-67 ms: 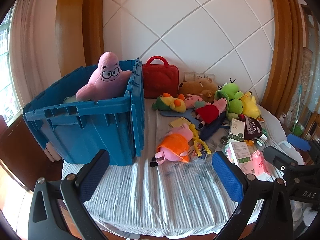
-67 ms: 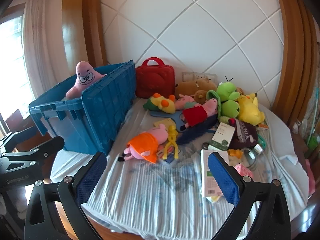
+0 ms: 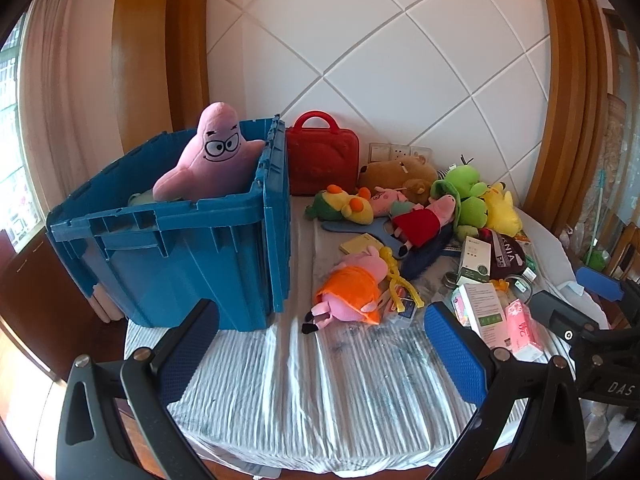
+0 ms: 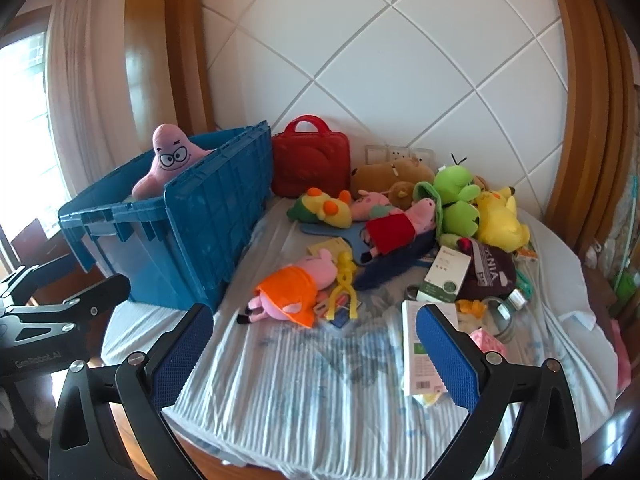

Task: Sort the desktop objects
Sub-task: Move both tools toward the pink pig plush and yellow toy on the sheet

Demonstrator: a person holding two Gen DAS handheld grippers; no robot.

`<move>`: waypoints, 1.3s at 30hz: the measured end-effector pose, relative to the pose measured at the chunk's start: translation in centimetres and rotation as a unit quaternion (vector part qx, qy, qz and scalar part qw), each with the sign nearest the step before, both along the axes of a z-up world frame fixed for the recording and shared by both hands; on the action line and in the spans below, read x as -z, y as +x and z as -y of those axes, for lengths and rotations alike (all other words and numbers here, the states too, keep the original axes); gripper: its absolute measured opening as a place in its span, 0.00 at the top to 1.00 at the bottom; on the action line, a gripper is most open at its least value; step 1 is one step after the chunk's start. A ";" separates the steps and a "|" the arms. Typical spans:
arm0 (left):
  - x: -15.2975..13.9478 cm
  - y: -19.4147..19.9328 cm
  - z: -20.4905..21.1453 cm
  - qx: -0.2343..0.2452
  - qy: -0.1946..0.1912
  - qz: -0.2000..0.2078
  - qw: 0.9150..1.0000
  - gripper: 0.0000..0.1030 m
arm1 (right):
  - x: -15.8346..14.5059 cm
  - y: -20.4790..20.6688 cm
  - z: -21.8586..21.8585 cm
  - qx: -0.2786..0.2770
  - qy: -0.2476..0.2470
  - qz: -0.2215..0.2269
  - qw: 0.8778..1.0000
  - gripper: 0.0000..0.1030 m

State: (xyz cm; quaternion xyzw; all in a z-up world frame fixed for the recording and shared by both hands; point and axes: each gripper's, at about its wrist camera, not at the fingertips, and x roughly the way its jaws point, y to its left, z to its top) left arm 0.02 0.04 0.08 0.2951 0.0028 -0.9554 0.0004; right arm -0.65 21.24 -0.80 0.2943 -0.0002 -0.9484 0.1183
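A blue crate stands at the table's left with a pink star plush leaning inside it. A pig plush in an orange dress lies mid-table beside a yellow figure. Behind it lie a pig plush in red, a green plush, a yellow plush and a brown plush. My left gripper hangs open over the near cloth, empty. My right gripper is open and empty too.
A red case leans on the tiled wall. White boxes, a pink packet, a dark pouch and a jar crowd the right side. A striped cloth covers the table. The other gripper shows at each view's edge.
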 end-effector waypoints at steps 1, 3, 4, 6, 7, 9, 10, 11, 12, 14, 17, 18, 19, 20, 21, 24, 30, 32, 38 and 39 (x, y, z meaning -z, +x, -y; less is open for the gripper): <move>0.0 0.0 0.0 0.000 -0.001 -0.002 1.000 0.00 | 0.0 -0.1 0.1 0.000 0.002 0.001 1.000 0.00; 0.1 -0.1 -0.1 -0.003 -0.003 0.002 1.000 0.00 | 0.1 -0.2 0.2 0.001 0.005 0.003 1.000 0.00; 0.2 -0.1 0.0 -0.004 0.000 0.002 1.000 0.00 | 0.1 -0.3 0.2 0.001 0.006 0.004 1.000 0.00; 0.4 -0.4 0.5 -0.004 0.006 0.005 1.000 0.00 | 0.2 -0.4 0.3 0.002 0.009 0.006 1.000 0.00; 0.6 -0.4 0.6 -0.003 0.006 0.006 1.000 0.00 | 0.2 -0.4 0.4 0.002 0.011 0.007 1.000 0.00; 0.9 -0.1 0.4 -0.001 0.001 0.004 1.000 0.00 | 0.3 -0.2 0.0 0.001 0.006 0.001 1.000 0.00; 0.9 -0.3 0.5 -0.001 0.001 0.007 1.000 0.00 | 0.1 -0.1 0.1 0.001 0.006 0.000 1.000 0.00; 1.0 -0.3 0.5 -0.001 0.000 0.007 1.000 0.00 | 0.2 -0.1 0.1 0.002 0.005 0.001 1.000 0.00; 1.0 -0.4 0.5 0.000 0.000 0.007 1.000 0.00 | 0.2 -0.2 0.1 0.002 0.002 0.001 1.000 0.00; 1.1 -0.4 0.6 0.002 0.001 0.008 1.000 0.00 | 0.3 -0.2 0.1 0.003 -0.001 0.002 1.000 0.00; 1.3 -0.5 0.7 0.001 0.000 0.008 1.000 0.00 | 0.4 -0.2 0.2 0.003 -0.001 0.002 1.000 0.00; 1.3 -0.5 0.6 0.000 0.000 0.009 1.000 0.00 | 0.5 -0.2 0.3 0.003 -0.001 0.002 1.000 0.00; 1.3 -0.5 0.6 0.000 0.000 0.009 1.000 0.00 | 0.5 -0.2 0.3 0.003 -0.001 0.003 1.000 0.00; 1.3 -0.6 0.6 0.000 0.000 0.010 1.000 0.00 | 0.5 -0.3 0.3 0.003 -0.001 0.003 1.000 0.00; 1.4 -0.6 0.6 0.000 0.000 0.010 1.000 0.00 | 0.5 -0.3 0.3 0.003 -0.001 0.004 1.000 0.00; 1.4 -0.7 0.6 -0.001 0.000 0.012 1.000 0.00 | 0.6 -0.4 0.3 0.004 -0.001 0.005 1.000 0.00; 1.5 -0.8 0.3 -0.001 0.001 0.014 1.000 0.00 | 0.8 -0.5 0.1 0.005 -0.003 0.008 1.000 0.00; 1.6 -0.9 0.2 -0.001 0.001 0.014 1.000 0.00 | 0.8 -0.7 -0.1 0.005 -0.004 0.009 1.000 0.00; 1.7 -1.1 -0.3 -0.002 0.000 0.016 1.000 0.00 | 1.1 -0.7 -0.7 0.004 -0.005 0.010 1.000 0.00; 1.7 -1.1 -0.5 -0.002 -0.001 0.017 1.000 0.00 | 1.1 -0.7 -0.9 0.004 -0.006 0.010 1.000 0.00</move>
